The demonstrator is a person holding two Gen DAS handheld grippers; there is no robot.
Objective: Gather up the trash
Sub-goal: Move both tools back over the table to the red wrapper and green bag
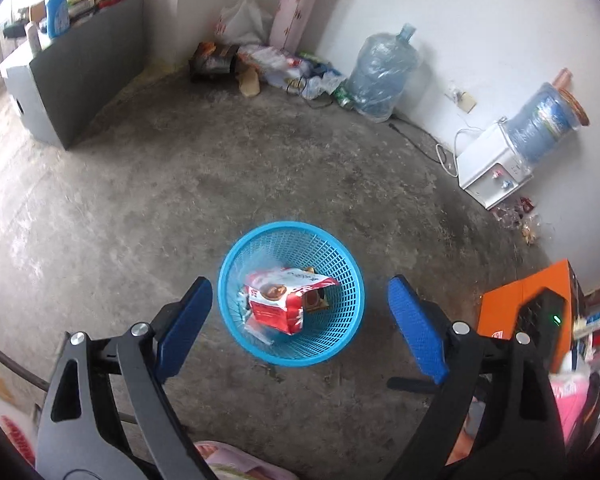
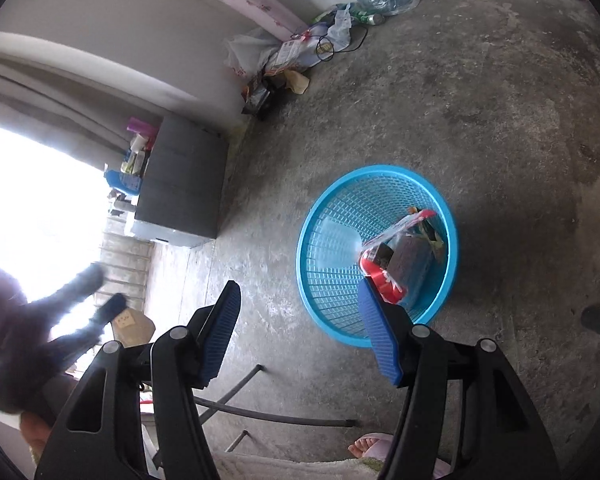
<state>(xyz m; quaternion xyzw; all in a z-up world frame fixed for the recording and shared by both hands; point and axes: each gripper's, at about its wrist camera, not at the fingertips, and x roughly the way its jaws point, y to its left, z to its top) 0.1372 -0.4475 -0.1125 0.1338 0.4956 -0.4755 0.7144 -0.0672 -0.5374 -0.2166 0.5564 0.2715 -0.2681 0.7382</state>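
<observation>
A round blue mesh basket [image 1: 292, 225] stands on the concrete floor. In it lies a red and white snack package [image 1: 278, 302] with other wrappers under it. In the left wrist view my left gripper [image 1: 299, 280] hangs above the basket, open wide, with nothing between its blue pads. The right wrist view has the basket [image 2: 340, 240] to the right, with the red wrapper [image 2: 384, 278] and a clear bag inside. My right gripper [image 2: 298, 286] is open over bare floor just left of the basket. Its right finger overlaps the basket's near rim in the picture.
More litter [image 1: 268, 64] is heaped in the far corner beside a big water bottle [image 1: 380, 68]. A water dispenser [image 1: 496, 164] stands by the right wall and a grey cabinet [image 1: 80, 72] at the left. An orange box [image 1: 516, 304] and a person's slippered foot [image 2: 368, 446] are close by.
</observation>
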